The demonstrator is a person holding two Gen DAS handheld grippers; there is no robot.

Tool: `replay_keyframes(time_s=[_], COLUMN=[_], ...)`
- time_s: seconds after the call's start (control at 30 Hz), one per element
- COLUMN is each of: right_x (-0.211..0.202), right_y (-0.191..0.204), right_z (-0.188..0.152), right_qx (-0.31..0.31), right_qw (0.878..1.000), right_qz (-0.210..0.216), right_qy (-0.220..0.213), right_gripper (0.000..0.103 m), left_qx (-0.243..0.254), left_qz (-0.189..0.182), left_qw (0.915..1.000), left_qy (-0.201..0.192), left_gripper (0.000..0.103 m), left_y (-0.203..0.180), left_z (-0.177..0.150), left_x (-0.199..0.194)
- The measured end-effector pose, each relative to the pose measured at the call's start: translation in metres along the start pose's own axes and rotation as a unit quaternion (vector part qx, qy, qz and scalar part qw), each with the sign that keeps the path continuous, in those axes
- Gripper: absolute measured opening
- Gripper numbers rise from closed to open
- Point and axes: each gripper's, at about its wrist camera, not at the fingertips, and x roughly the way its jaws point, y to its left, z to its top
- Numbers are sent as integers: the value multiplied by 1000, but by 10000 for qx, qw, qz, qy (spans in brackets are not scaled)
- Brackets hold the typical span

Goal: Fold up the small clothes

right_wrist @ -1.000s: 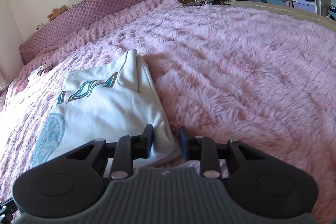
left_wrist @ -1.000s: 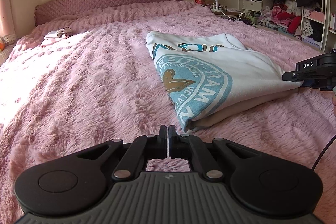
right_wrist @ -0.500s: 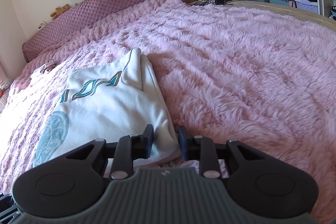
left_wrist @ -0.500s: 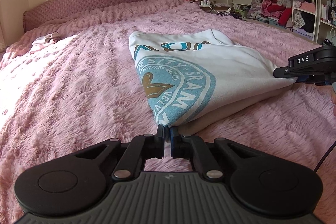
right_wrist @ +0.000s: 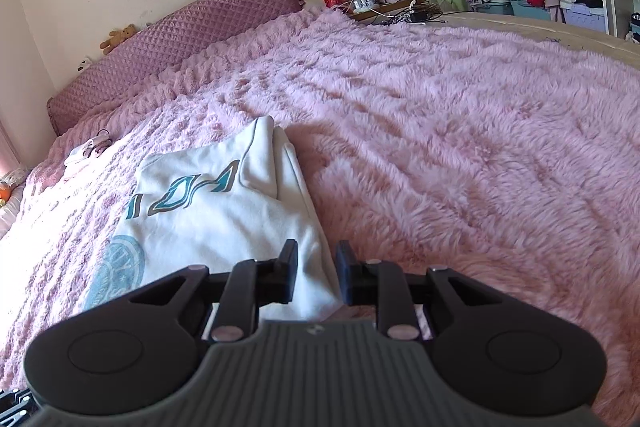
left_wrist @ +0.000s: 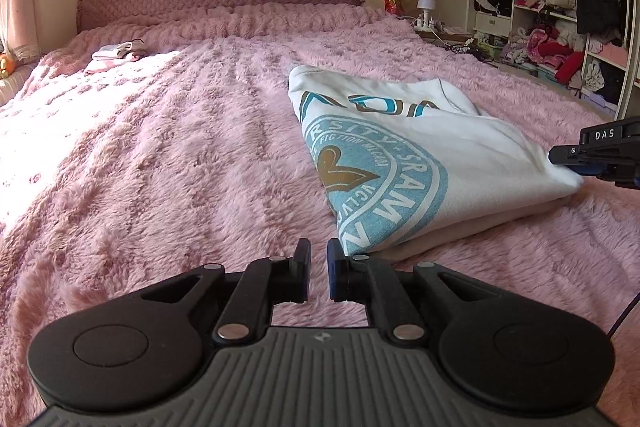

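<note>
With the left gripper [left_wrist: 318, 274] fingers just parted and empty beside the folded white blue-printed sweatshirt [left_wrist: 404, 163], its lower-centre corner may slump on the fluffy pink bed cover [left_wrist: 168, 163], while the right gripper [right_wrist: 316, 277] fingers straddle the other corner, grip uncertain.

My left gripper [left_wrist: 319, 269] has let go: half a second back its jaws were pinched on the near corner of the folded white sweatshirt [left_wrist: 400, 163], and they have just been opening, with nothing between them now. That corner lies on the pink blanket [left_wrist: 180, 167] just right of my fingertips. My right gripper [right_wrist: 317, 273] has narrowed slightly, the sweatshirt's right corner between its jaws; I can't tell if the pads press it.
</note>
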Motion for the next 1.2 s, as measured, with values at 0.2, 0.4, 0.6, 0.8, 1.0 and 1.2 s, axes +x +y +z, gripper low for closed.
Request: replay_keyframes(time_s=[0.2, 0.4, 0.6, 0.8, 1.0, 1.2], right_x=[12, 80, 156, 195, 179, 212], right_y=[22, 36, 43, 47, 45, 34], right_z=[36, 84, 111, 110, 122, 103], right_qx=[-582, -1089, -1132, -1146, -1267, -1414], right_qw=[9971, 9911, 9906, 9875, 9894, 9870], right_qz=[395, 754, 719, 855, 706, 505], right_qy=[-302, -137, 266, 657, 102, 570], right_gripper=[19, 24, 25, 0, 0, 0], left_qx=[-1061, -1918, -1690, -1537, -1572, -1455], left_qz=[-1035, -1294, -1304, -1375, -1498, -1482], left_qw=[9883, 9728, 9769, 9785, 9761, 9782], left_qy=[-357, 77, 56, 26, 20, 47], left_gripper=[44, 45, 55, 69, 70, 73], left_y=[12, 20, 13, 4, 4, 1], left_z=[31, 29, 18, 17, 17, 15], left_x=[15, 58, 60, 62, 64, 68])
